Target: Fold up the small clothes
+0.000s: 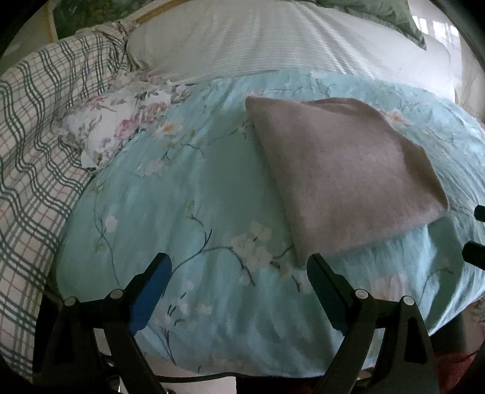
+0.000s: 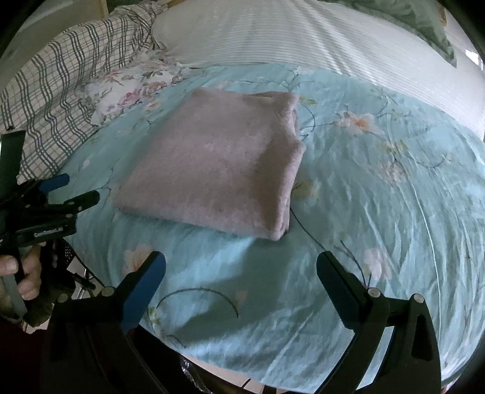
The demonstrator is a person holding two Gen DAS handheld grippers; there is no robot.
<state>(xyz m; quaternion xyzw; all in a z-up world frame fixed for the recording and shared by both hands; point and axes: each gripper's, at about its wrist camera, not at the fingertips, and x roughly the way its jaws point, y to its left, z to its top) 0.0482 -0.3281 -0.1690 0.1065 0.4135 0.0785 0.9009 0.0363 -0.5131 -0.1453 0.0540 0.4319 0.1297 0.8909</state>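
Bed: everything sat on a bed, no bench anywhere. The top layer was a light blue floral cover [image 1: 188, 194] with white blossoms and thin dark branches, a bit wrinkled, esp. on the right side of the right wrist view.
Behind it: a white ribbed bedspread [image 1: 242, 39] ran across the back, with stripes of light falling on it.
Left side: a green-and-white plaid blanket [image 1: 33, 127] was bunched up along the left edge, and a white pillow with pink flowers [image 1: 121, 127] was tucked between it and the blue cover.
Far corner: a green cushion [image 1: 394, 15] poked in at the top right, blurry.
Containers: didn't spot any tbh.
Garment: the pinkish-mauve fuzzy garment [image 2: 218, 163] was already folded into a neat flat rectangle, layered edges stacked on its right side in the right wrist view. It lay on the blue cover, roughly mid-bed.
Left tool: the left tool [image 1: 239, 269] was spread wide with nothing in it, hanging over the cover, its right finger just beside the garment's near corner. In the right wrist view a hand [image 2: 24, 272] was gripping its handle.
Right tool: the right tool [image 2: 241, 266] was also wide open and empty, hovering over bare cover just short of the garment's near edge.
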